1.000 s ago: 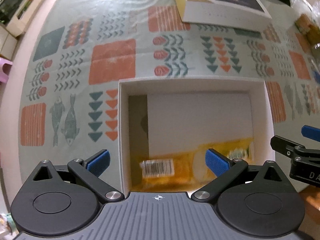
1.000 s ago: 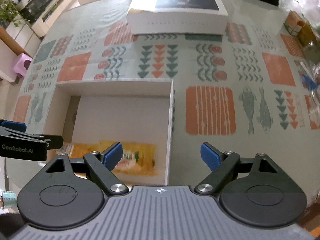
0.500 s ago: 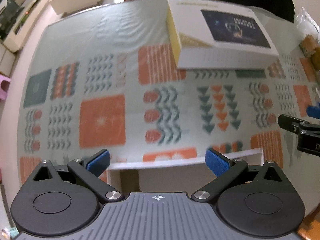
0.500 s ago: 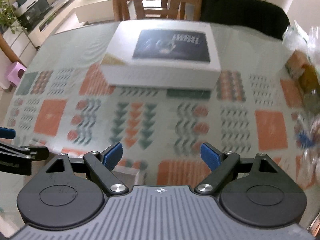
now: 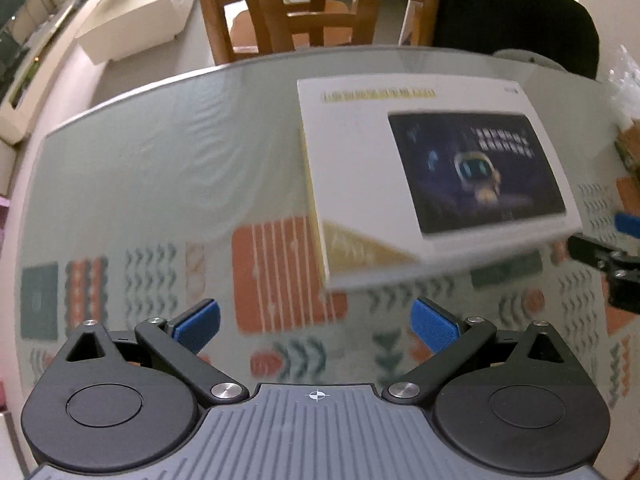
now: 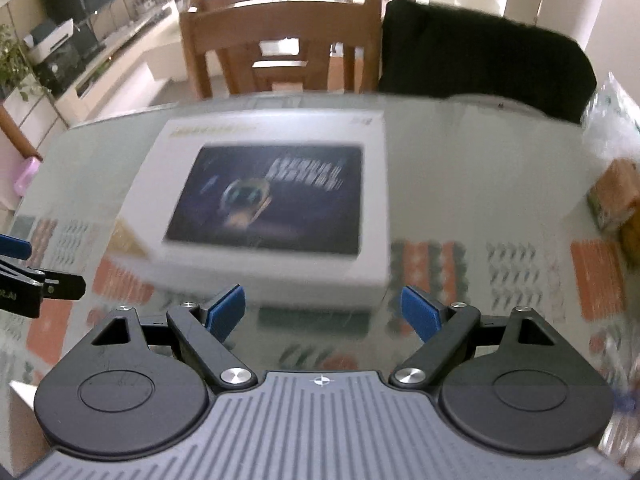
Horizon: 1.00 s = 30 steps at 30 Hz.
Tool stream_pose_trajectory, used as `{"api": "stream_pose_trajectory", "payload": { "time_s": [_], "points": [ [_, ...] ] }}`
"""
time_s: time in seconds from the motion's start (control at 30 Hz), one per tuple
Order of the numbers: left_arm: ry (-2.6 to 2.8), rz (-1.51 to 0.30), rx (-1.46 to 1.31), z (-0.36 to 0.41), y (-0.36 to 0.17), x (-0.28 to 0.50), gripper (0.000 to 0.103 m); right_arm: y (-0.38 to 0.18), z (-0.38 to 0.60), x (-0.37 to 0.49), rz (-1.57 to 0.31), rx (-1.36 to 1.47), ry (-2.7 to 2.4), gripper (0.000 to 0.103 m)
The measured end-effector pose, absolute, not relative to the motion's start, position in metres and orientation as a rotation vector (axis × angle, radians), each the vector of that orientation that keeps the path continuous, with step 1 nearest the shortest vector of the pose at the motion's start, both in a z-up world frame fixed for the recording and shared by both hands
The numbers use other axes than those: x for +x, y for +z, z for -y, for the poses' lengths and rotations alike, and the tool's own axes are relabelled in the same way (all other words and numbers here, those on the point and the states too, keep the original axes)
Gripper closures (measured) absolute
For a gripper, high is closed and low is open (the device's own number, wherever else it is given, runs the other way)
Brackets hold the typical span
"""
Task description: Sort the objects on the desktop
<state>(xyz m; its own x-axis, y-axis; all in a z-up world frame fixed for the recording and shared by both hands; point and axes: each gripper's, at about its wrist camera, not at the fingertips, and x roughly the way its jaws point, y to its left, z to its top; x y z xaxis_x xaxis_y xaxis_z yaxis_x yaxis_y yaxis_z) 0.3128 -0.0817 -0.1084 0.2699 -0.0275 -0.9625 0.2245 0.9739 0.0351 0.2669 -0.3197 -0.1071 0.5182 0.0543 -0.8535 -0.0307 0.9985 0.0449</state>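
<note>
Nearest, the left tongs (image 5: pixel 316 326) stand wide with nothing between the blue pads, and the right tongs (image 6: pixel 322 314) are equally wide and hold nothing. Both hover above the bench (image 5: pixel 140 168), whose cloth carries orange, teal and fish-like prints under a clear cover. Just beyond the right tongs lies a flat white box (image 6: pixel 272 200), blurred, its lid showing a dark panel with a small round-headed robot figure and a yellowish left side. Farther off stand a wooden chair (image 6: pixel 280 48) and a black chair back (image 6: pixel 484 64).
</note>
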Motion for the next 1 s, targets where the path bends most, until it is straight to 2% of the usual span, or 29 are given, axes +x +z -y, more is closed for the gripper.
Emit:
{"api": "stream_pose_trajectory", "payload": {
  "time_s": [0.17,0.47,1.0],
  "points": [
    [-0.188,-1.286,0.180,0.088,-0.124,0.351,0.000,-0.115,0.336,0.308,-0.997,0.009,0.047,0.000],
    [-0.278,-1.383,0.018,0.080,-0.148,0.394,0.000,-0.132,0.362,0.372,-1.040,0.127,0.160,0.000],
    [-0.353,-1.415,-0.097,0.078,-0.166,0.411,0.000,-0.179,0.413,0.420,-1.210,0.442,0.324,0.000]
  ]
}}
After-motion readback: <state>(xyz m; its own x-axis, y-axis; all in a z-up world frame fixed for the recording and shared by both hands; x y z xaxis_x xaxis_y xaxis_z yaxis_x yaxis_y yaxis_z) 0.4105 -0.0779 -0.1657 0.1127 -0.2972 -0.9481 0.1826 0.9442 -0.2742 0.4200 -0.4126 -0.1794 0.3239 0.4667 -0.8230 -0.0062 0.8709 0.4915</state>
